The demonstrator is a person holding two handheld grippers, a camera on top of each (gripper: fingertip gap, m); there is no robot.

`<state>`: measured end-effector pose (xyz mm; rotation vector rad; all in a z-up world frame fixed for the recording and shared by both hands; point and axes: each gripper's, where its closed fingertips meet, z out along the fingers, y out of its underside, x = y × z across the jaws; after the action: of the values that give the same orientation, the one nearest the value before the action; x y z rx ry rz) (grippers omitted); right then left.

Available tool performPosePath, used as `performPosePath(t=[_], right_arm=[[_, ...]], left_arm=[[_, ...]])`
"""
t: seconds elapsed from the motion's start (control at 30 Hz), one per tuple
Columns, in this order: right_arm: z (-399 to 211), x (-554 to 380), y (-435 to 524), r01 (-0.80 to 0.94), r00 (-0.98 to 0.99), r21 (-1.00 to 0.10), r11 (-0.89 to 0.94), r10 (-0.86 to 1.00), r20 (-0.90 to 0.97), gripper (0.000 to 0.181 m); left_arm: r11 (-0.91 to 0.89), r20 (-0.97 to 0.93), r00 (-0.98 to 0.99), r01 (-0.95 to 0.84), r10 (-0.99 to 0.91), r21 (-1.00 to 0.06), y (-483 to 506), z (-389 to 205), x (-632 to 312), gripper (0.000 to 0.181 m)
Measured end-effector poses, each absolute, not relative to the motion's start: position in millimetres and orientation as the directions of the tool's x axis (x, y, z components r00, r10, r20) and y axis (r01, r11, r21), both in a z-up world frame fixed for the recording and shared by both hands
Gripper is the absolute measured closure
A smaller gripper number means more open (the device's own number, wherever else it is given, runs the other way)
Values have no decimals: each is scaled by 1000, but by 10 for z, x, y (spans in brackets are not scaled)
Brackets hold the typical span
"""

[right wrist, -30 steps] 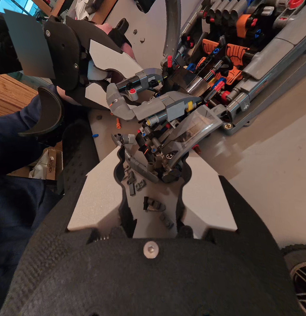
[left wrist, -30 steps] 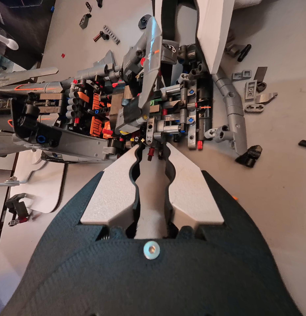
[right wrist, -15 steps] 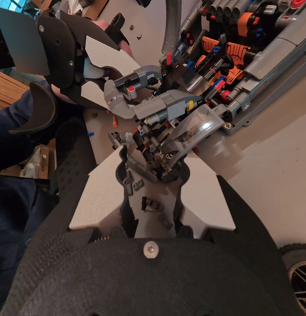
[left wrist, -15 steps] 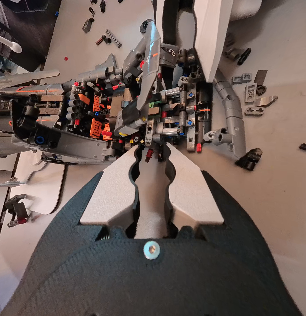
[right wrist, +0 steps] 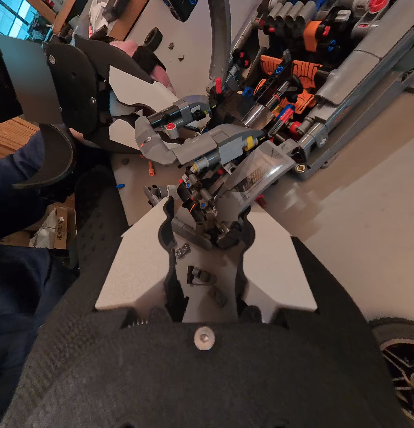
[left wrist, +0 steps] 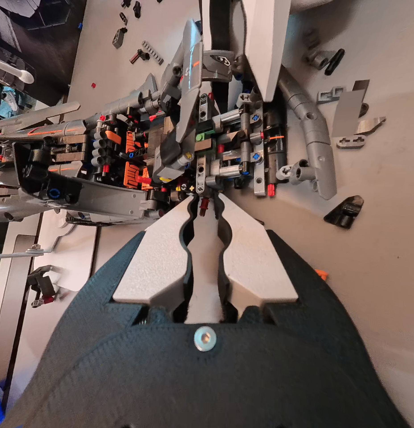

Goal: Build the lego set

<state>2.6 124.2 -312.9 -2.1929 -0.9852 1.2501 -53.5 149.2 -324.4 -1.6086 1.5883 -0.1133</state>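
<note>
Grippers are working a grey lego car (left wrist: 122,201) on the bench (left wrist: 340,278). Left gripper (left wrist: 204,199), nearly closed, is pinching the near frame, likely steadying it. Right gripper (right wrist: 207,208), wider apart, is straddling the grey subassembly (right wrist: 224,215); actual grip is unclear.

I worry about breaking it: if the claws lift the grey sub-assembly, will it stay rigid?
Probably not fully. The sub-assembly looks joined from many pinned segments, so it may flex or hinge. Its curved arm hangs out sideways and could pop off. The left claw pinches only one narrow end.
</note>
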Motion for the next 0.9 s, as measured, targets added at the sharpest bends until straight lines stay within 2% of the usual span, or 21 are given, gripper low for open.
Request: performPosePath(t=[0.33, 0.9], right_arm=[[-3133, 23, 1240, 369, 338, -658, -657, 754, -563, 126], [-3150, 18, 1223, 392, 340, -667, -633, 774, -535, 126]], left_arm=[[187, -488, 196, -754, -850, -629, 1476, -3176, -522, 165], [180, -484, 218, -740, -847, -648, 1489, -3166, -508, 168]])
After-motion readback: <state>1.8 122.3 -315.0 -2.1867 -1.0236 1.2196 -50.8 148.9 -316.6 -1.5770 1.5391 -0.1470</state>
